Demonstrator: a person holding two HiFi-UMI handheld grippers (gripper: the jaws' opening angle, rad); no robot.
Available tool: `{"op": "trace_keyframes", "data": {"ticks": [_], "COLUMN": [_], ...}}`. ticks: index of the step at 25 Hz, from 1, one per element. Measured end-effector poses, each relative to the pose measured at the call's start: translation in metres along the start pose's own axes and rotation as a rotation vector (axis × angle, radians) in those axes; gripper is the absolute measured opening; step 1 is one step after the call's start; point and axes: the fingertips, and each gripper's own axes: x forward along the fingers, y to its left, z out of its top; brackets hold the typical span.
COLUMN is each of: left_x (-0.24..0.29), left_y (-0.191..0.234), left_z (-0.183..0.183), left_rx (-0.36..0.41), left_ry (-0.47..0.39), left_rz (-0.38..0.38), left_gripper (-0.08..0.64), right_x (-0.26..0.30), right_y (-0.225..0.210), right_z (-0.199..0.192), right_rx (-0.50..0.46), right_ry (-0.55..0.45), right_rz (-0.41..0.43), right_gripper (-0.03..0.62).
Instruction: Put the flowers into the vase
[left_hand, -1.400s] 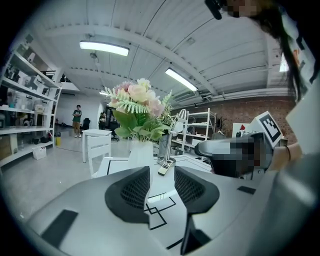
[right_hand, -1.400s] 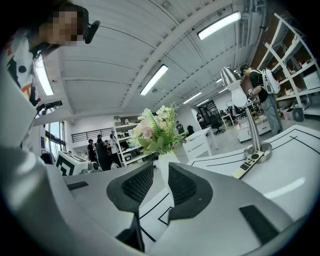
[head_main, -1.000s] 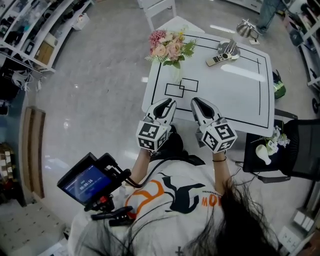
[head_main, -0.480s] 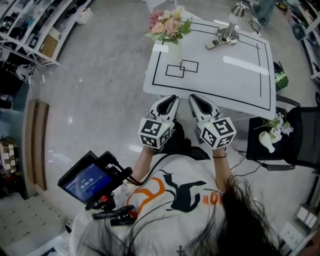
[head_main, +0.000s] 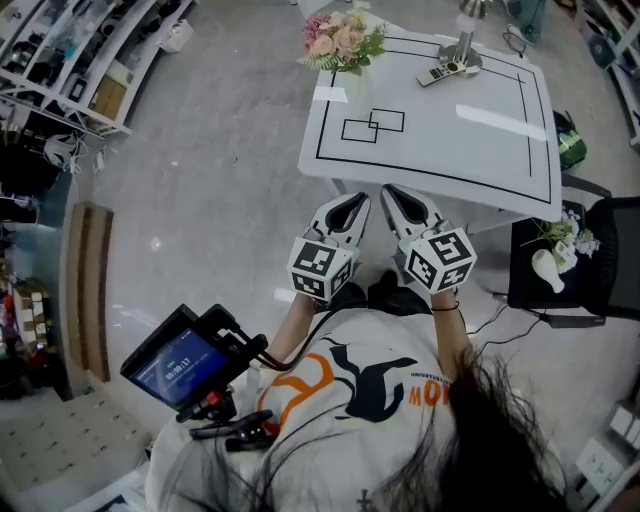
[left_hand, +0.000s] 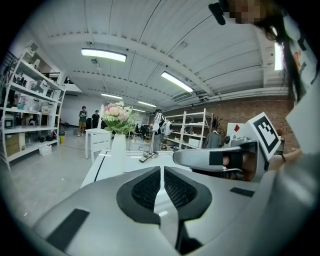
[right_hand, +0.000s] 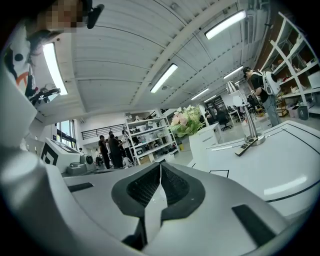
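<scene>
Already: flowers standing in vase at far left corner of tabletop. Left tongs at near edge, well apart from vase; just been closing, nearly pressed together, nothing between. Right tongs just beside, pressed together, empty. Remote touching metal stand at far edge. Black chair right of tabletop.

Pink-and-cream flowers upright in pale vase at white table's far-left corner
</scene>
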Motion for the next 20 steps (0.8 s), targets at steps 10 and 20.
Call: {"op": "trace_keyframes", "data": {"ticks": [10, 20], "left_x": [-0.037, -0.104], "left_y": [0.011, 0.024], "left_z": [-0.004, -0.020], "left_rx": [0.009, 0.001], "left_ry": [0.007, 0.016], "left_rz": [-0.053, -0.125], "left_gripper": [0.029, 0.029], "right_x": [0.004, 0.002], "right_y": [0.038, 0.108], "right_z": [-0.011, -0.037], "right_rx": [0.026, 0.050], "right_ry": [-0.017, -0.040], "right_rz": [-0.064, -0.139], "right_gripper": [0.017, 0.015]}}
